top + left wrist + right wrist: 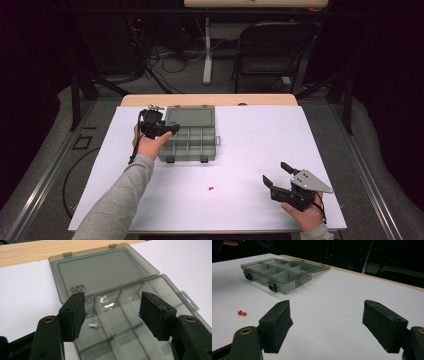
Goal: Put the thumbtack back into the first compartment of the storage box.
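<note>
Left tongs (161, 131) agape over organizer box (190, 134) (lid open), right tongs (276, 174) wide, empty

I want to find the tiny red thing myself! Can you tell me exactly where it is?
Start at the grey plastic box with its lid open, on the white table. Come toward the person's side, onto bare white surface in front of the box. There lies a red pushpin, alone; the other pin is white and sits inside the box.

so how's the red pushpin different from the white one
The red pushpin lies loose on the white table sheet, out in front of the organizer box; the white pushpin sits inside one of the box's compartments. One is red, one white. Both lie on their sides, held by neither gripper.
</note>
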`<state>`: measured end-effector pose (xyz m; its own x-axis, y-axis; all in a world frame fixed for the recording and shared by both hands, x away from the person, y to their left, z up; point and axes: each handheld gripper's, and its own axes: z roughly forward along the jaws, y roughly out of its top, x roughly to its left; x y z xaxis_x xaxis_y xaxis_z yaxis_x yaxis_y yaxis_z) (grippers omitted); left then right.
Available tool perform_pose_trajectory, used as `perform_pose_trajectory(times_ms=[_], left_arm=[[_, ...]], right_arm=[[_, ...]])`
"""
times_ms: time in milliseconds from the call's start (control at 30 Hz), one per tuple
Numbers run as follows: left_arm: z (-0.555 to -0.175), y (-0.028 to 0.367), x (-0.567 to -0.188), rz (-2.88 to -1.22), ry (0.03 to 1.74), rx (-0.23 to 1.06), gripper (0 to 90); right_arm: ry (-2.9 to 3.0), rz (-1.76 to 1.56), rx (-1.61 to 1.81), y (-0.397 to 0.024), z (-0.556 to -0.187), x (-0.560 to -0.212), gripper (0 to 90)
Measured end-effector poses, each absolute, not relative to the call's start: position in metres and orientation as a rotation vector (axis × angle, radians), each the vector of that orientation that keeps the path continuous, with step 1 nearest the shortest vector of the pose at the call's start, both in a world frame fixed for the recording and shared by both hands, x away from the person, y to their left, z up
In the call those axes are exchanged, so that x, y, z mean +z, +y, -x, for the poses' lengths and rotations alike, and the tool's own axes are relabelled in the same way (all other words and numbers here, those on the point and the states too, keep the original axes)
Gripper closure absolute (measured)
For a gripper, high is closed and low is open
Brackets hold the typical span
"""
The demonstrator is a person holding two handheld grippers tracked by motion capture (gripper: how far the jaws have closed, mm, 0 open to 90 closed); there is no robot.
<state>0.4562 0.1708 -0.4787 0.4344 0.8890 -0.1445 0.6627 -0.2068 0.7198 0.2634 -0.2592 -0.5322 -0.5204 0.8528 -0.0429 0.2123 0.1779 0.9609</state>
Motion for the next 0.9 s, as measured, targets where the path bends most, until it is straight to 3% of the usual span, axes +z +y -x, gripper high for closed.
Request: perform_pose_trajectory(times_ms=[467, 900], left_arm=[[-0.397, 0.160, -0.477, -1.949, 1.113, 0.348, 36.4], [-0.330, 0.182, -0.486, -1.880, 0.982, 0.333, 38.2]], right_arm=[[1.859, -0.996, 1.360, -0.259, -0.264, -0.533, 22.1], [1.859, -0.999, 1.360, -0.258, -0.263, -0.533, 22.1]])
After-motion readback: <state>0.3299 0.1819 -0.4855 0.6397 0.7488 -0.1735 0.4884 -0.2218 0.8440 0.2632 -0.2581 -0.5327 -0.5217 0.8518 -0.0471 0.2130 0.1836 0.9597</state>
